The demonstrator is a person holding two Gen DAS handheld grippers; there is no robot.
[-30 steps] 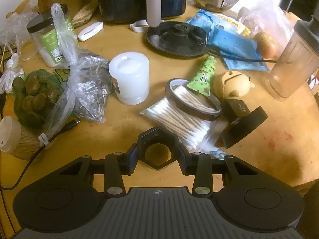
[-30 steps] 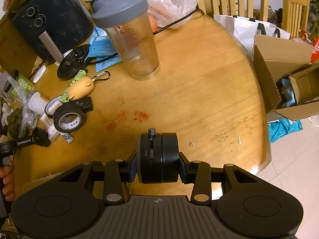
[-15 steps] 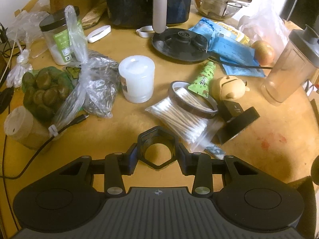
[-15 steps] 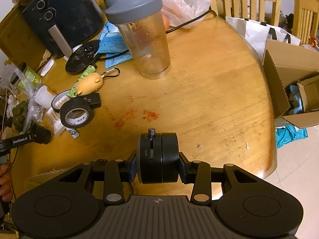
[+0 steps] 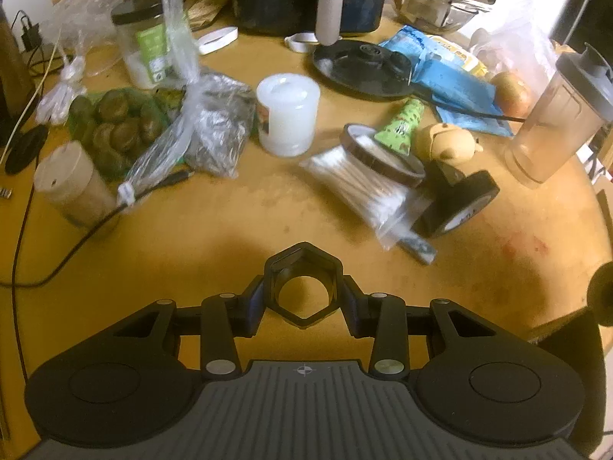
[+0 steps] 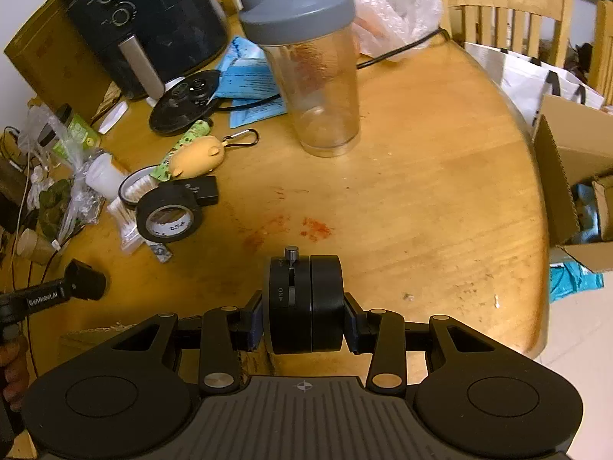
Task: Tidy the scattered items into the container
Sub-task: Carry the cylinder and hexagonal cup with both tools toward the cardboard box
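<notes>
My left gripper is shut on a black hexagonal nut, held above the near part of the round wooden table. My right gripper is shut on a black round disc with an ON/OFF slider, above the table's near edge. Scattered ahead lie a black tape roll, a bag of cotton swabs, a brown tape ring, a yellow pig keychain and a small black block. An open cardboard box stands off the table's right side.
A clear shaker bottle, a black air fryer, a kettle base, a white jar, plastic bags with produce, a paper cup and cables crowd the table. Wooden chairs stand behind. Part of the left tool shows at the left.
The left view has pulled back and up a little, showing more of the table. The right gripper has drifted towards the shaker bottle and clutter. Both grips are unchanged.
</notes>
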